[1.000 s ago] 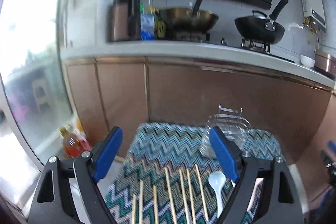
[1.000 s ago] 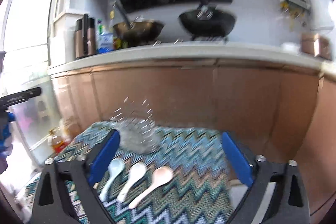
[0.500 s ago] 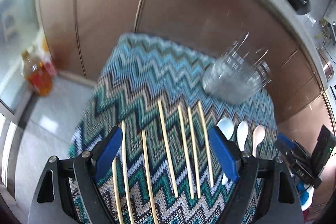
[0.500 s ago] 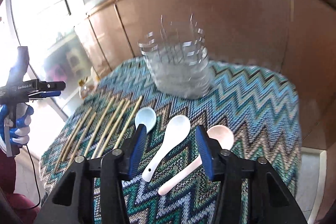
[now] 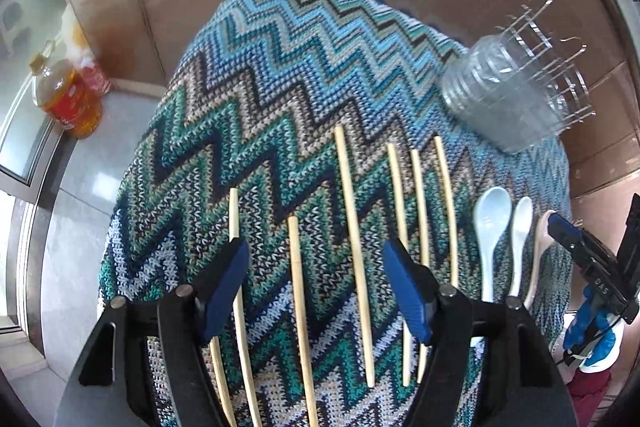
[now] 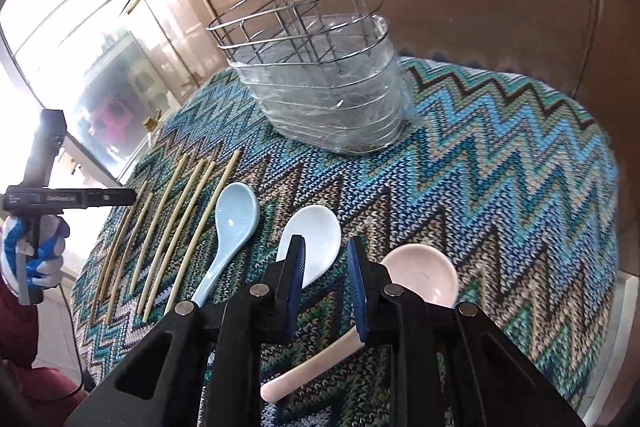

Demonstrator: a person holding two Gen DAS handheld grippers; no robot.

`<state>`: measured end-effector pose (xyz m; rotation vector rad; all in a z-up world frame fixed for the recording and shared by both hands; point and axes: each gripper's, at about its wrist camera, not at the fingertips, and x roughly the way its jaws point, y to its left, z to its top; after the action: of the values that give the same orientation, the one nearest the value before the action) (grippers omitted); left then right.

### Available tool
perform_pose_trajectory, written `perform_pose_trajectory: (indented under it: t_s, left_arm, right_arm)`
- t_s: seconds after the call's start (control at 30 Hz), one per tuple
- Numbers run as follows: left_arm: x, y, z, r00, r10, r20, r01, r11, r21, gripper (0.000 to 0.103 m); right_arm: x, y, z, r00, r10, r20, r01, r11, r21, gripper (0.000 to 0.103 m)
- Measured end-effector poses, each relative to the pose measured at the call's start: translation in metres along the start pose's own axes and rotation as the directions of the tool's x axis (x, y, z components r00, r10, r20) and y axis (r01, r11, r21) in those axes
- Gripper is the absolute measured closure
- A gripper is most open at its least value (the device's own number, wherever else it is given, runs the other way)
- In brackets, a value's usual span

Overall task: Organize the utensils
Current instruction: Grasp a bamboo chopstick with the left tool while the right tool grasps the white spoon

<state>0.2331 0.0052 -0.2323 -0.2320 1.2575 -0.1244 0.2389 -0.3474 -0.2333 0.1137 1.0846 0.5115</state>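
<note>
left gripper (image 5: 316, 287): fingers wide, closing, over chopsticks (image 5: 356, 235), gripping nothing | right gripper (image 6: 326, 281): fingers narrow, closing, empty, above white spoon (image 6: 312, 235) | rack (image 6: 320, 83): far side of tabletop (image 6: 520, 163)

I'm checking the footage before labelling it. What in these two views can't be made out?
- Right wrist view: the white spoon's handle, hidden behind the closing right gripper.
- Same view: the pink spoon's neck, hidden by the right finger.
- Left wrist view: the chopsticks' near ends, cut off by the gripper body and bottom edge.
- Left wrist view: the wire holder's compartments, blurred.
</note>
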Motion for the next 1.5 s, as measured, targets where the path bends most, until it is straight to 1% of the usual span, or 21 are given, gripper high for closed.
perform_pose_trajectory:
  t_s: [0.17,0.27,0.33,0.4,0.43,0.47,0.5,0.7,0.8,0.97,1.13,1.17,1.23,1.27,1.3,1.4,1.5]
  left_arm:
    - [0.004,0.005,0.003,0.999,0.026,-0.023,-0.026,1.000,-0.015,0.039]
    - [0.007,0.005,0.004,0.998,0.039,-0.044,-0.040,0.999,-0.017,0.042]
    - [0.011,0.006,0.004,0.997,0.035,-0.066,-0.036,0.999,-0.021,0.050]
    - [0.016,0.007,0.004,0.995,0.031,-0.093,-0.034,0.999,-0.026,0.062]
    - [0.019,0.007,0.004,0.994,0.034,-0.104,-0.037,0.999,-0.027,0.064]
    - [0.021,0.008,0.004,0.989,0.048,-0.137,-0.053,0.998,-0.031,0.066]
    - [0.023,0.008,0.003,0.988,0.049,-0.143,-0.055,0.998,-0.033,0.068]
    - [0.026,0.006,0.004,0.987,0.065,-0.145,-0.067,0.998,-0.009,0.069]
    - [0.027,0.006,0.004,0.986,0.074,-0.146,-0.075,0.997,-0.001,0.070]
    - [0.029,-0.001,0.006,0.984,0.096,-0.149,-0.096,0.995,0.011,0.071]
    - [0.031,-0.005,0.008,0.979,0.119,-0.164,-0.118,0.993,0.018,0.077]
    - [0.032,-0.005,0.009,0.978,0.124,-0.168,-0.123,0.992,0.015,0.080]
    - [0.032,-0.002,0.011,0.976,0.132,-0.174,-0.132,0.991,0.012,0.083]
    - [0.032,0.000,0.011,0.974,0.136,-0.178,-0.136,0.991,0.012,0.086]
    - [0.032,0.002,0.011,0.974,0.139,-0.178,-0.139,0.990,0.012,0.089]
    - [0.030,0.008,0.014,0.976,0.130,-0.173,-0.134,0.991,-0.011,0.096]
    - [0.026,0.020,0.012,0.983,0.098,-0.152,-0.106,0.994,-0.041,0.098]
  right_arm:
    - [0.020,0.005,0.009,0.999,0.009,-0.042,-0.011,0.999,-0.041,0.081]
    - [0.030,0.003,0.014,0.998,0.001,-0.063,-0.004,0.999,-0.044,0.081]
    - [0.035,0.002,0.016,0.997,0.003,-0.073,-0.006,0.999,-0.042,0.081]
    - [0.038,0.001,0.018,0.997,0.006,-0.079,-0.010,0.999,-0.040,0.081]
    - [0.040,0.001,0.019,0.997,0.008,-0.081,-0.011,0.999,-0.043,0.081]
    - [0.040,0.001,0.020,0.996,0.009,-0.083,-0.013,0.999,-0.047,0.081]
    - [0.042,0.001,0.021,0.996,0.008,-0.087,-0.012,0.999,-0.051,0.081]
    - [0.046,0.005,0.028,0.996,-0.004,-0.092,-0.002,0.997,-0.073,0.080]
    - [0.040,0.003,0.030,0.996,-0.008,-0.090,0.000,0.996,-0.088,0.079]
    - [0.048,0.004,0.031,0.991,-0.023,-0.131,0.008,0.994,-0.113,0.076]
    - [0.068,0.012,0.030,0.983,0.002,-0.185,-0.024,0.993,-0.114,0.076]
    - [0.071,0.013,0.030,0.981,0.007,-0.195,-0.030,0.993,-0.117,0.076]
    - [0.075,0.016,0.029,0.979,0.019,-0.205,-0.044,0.992,-0.120,0.080]
    - [0.075,0.017,0.029,0.978,0.024,-0.207,-0.049,0.992,-0.119,0.088]
    - [0.075,0.019,0.029,0.978,0.030,-0.206,-0.054,0.992,-0.115,0.093]
    - [0.071,0.025,0.028,0.981,0.025,-0.192,-0.049,0.992,-0.118,0.097]
    - [0.056,0.028,0.023,0.987,0.012,-0.162,-0.033,0.991,-0.128,0.097]
